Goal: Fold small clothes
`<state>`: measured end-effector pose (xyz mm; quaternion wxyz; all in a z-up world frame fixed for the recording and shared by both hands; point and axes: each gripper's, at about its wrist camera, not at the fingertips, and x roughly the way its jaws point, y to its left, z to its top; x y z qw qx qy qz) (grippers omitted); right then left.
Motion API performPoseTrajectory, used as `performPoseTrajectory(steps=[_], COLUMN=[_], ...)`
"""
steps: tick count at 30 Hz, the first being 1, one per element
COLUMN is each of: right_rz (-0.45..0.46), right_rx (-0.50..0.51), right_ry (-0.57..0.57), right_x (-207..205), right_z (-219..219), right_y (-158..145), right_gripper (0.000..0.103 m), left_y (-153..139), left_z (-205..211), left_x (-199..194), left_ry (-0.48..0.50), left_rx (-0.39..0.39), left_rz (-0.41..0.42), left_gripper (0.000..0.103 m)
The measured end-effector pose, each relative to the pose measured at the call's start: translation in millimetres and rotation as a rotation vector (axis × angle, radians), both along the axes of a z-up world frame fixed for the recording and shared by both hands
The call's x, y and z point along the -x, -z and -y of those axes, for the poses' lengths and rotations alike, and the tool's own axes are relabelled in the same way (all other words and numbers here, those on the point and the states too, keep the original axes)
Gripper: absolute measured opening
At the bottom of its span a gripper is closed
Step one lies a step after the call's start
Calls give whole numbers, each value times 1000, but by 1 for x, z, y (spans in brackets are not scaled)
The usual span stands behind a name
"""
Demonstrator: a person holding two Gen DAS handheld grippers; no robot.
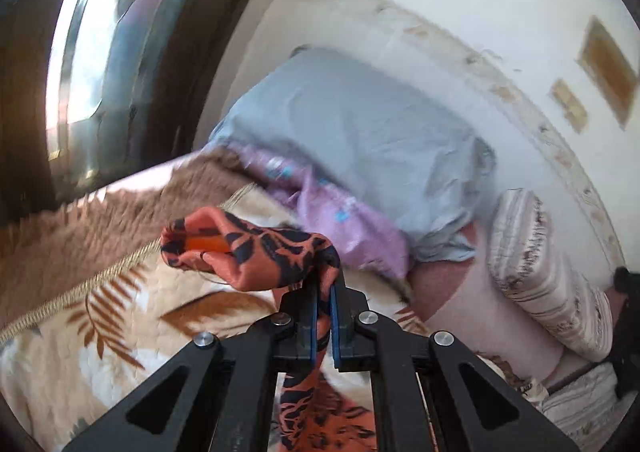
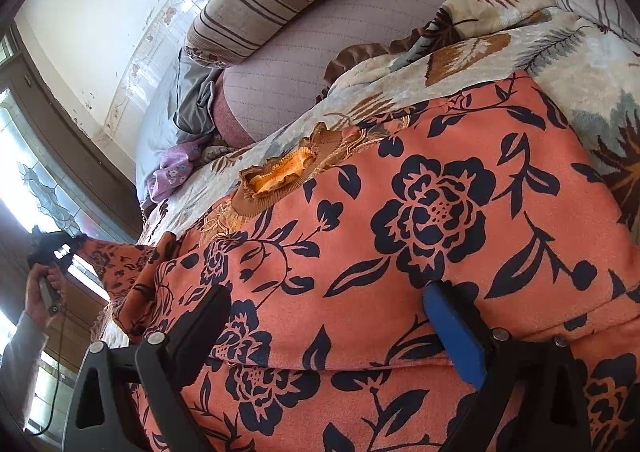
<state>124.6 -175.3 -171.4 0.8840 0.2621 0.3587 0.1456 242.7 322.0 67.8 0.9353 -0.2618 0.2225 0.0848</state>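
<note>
Through the left wrist view, the left hand-held gripper (image 1: 325, 292) has its blue pads pressed together on a sleeve of the orange garment (image 1: 256, 252), whose cuff flops over to the left above the leaf-patterned blanket (image 1: 100, 332) on the bed. A grey cloth (image 1: 360, 131) and a purple cloth (image 1: 340, 219) lie further back, with a striped pillow (image 1: 540, 272) toward the right.

Through the right wrist view, the right hand-held gripper (image 2: 328, 316) hovers over the orange garment (image 2: 440, 211) with its jaws wide apart, gripping nothing. The garment lies spread on the blanket (image 2: 520, 43), collar toward the bed's far side. At the left edge, a person's hand (image 2: 42, 292) holds the other hand-held gripper (image 2: 52, 248), lifting the sleeve.
</note>
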Motion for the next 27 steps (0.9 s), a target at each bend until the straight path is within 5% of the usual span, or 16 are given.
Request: performPoseTrajectory(steps=[4, 7, 12, 14, 16, 19, 22, 27], right_rz=[5, 10, -8, -31, -47, -53, -70, -155], right_rx=[-11, -34, -67, -119, -201, -284, -355, -436], right_ry=[2, 2, 5, 26, 65, 111, 108, 122], right_x=[2, 3, 4, 9, 21, 41, 46, 21], right_z=[1, 5, 10, 19, 34, 58, 76, 79], right_y=[-1, -2, -6, -11, -15, -23, -28, -23], right_gripper=[98, 98, 98, 98, 98, 98, 98, 98], left_y=[-77, -85, -27, 17, 66, 109, 112, 115], left_z=[95, 181, 325, 382, 418, 408, 352, 254], left_x=[25, 35, 33, 33, 33, 43, 56, 80], left_ry=[215, 388, 666, 801, 840, 787, 690, 474], left_rx=[-128, -173, -167, -226, -306, -313, -247, -248], left_rz=[142, 156, 24, -84, -238, -346, -350, -334], left_gripper=[5, 5, 5, 19, 56, 56, 56, 69])
